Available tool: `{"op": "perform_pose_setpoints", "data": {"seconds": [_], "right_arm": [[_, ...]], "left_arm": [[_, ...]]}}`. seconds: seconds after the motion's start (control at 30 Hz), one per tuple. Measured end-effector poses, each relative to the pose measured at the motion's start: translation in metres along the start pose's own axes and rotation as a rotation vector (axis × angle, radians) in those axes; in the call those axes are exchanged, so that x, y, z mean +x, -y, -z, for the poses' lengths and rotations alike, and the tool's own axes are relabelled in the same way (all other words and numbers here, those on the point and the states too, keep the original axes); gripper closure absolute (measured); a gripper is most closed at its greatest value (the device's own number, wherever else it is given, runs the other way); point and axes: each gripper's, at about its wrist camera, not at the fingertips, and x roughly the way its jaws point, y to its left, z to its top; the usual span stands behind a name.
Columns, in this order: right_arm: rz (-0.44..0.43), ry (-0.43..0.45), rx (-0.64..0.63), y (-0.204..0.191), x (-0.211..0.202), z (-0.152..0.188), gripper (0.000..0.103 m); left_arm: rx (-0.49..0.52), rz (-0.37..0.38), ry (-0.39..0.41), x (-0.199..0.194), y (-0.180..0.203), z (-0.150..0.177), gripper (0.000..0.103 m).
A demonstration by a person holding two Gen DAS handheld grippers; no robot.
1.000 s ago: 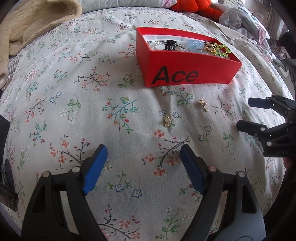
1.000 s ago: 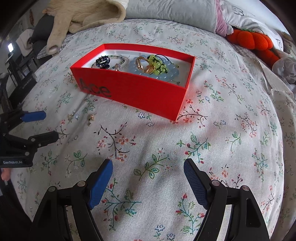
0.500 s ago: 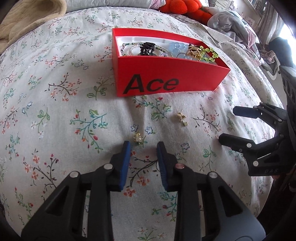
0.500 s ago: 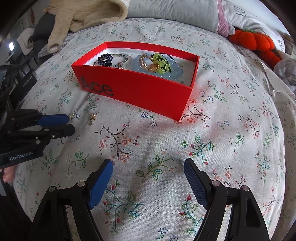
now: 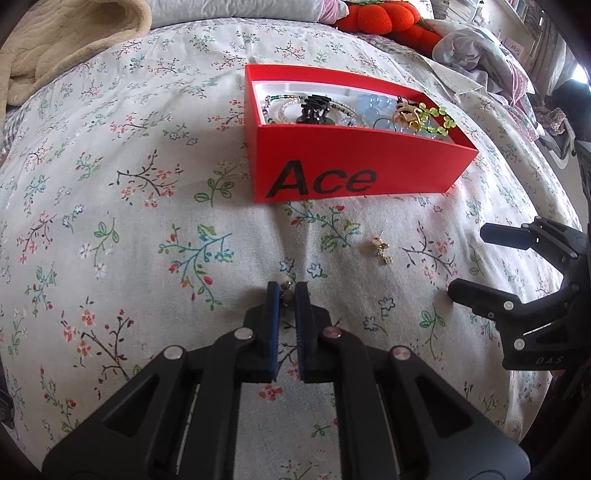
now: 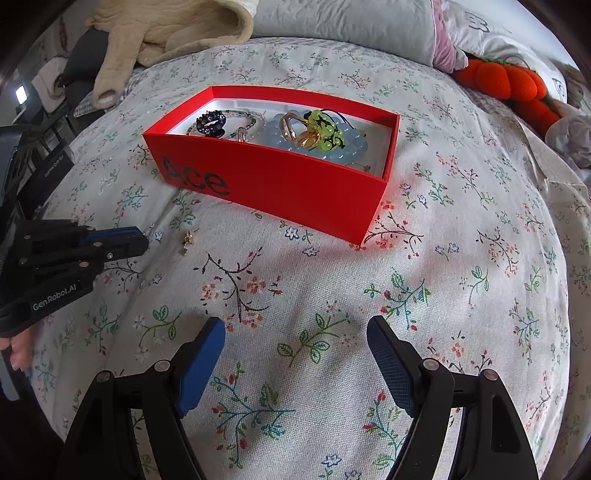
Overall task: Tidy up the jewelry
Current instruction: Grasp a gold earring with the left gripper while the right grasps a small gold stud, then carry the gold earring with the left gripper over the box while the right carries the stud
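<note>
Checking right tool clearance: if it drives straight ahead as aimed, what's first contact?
Right tool is open over bare floral bedspread; straight ahead it likely meets the red Ace box front wall first. Depth unclear.

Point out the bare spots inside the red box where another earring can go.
Inside the red cardboard box, white floor shows along the far wall and in the right-end corner. The middle is crowded: the pale blue bead bracelet, the green bead cluster and the black hair claw fill it.

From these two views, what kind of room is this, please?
Most likely a bedroom: the work surface is a bed with a floral bedspread, a grey pillow at its far end, and an orange plush toy beside it.
</note>
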Motion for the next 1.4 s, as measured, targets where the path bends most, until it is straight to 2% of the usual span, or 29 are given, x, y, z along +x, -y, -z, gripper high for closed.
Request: {"op": "perform_pose_setpoints", "data": {"seconds": [0.47,0.67,0.77,0.83,0.97,1.13,1.23,1.4], "right_arm": [[-0.075,-0.007,-0.015,-0.043,0.021,-0.029,0.023],[-0.050,0.020,-0.051,-0.060,0.029,-0.036,0.023],[-0.035,0.036,-0.066,-0.064,0.030,-0.039,0.035],[-0.029,0.045,-0.069,-0.065,0.030,-0.042,0.047],[-0.040,0.055,-0.056,-0.062,0.029,-0.044,0.063],[-0.068,0.063,-0.055,-0.061,0.025,-0.044,0.089],[-0.082,0.059,-0.055,-0.059,0.022,-0.043,0.094],[-0.107,0.062,-0.033,-0.050,0.013,-0.041,0.095]], "left_arm": [[-0.036,-0.030,-0.005,-0.015,-0.022,0.007,0.094],[-0.053,-0.028,-0.006,-0.018,-0.032,0.008,0.094],[-0.060,-0.028,-0.008,-0.019,-0.036,0.008,0.094],[-0.064,-0.030,-0.010,-0.019,-0.038,0.009,0.094],[-0.075,-0.033,-0.017,-0.018,-0.041,0.009,0.094],[-0.075,-0.033,-0.019,-0.018,-0.040,0.009,0.094],[-0.076,-0.033,-0.021,-0.017,-0.040,0.009,0.094],[-0.079,-0.030,-0.017,-0.018,-0.040,0.007,0.094]]}}
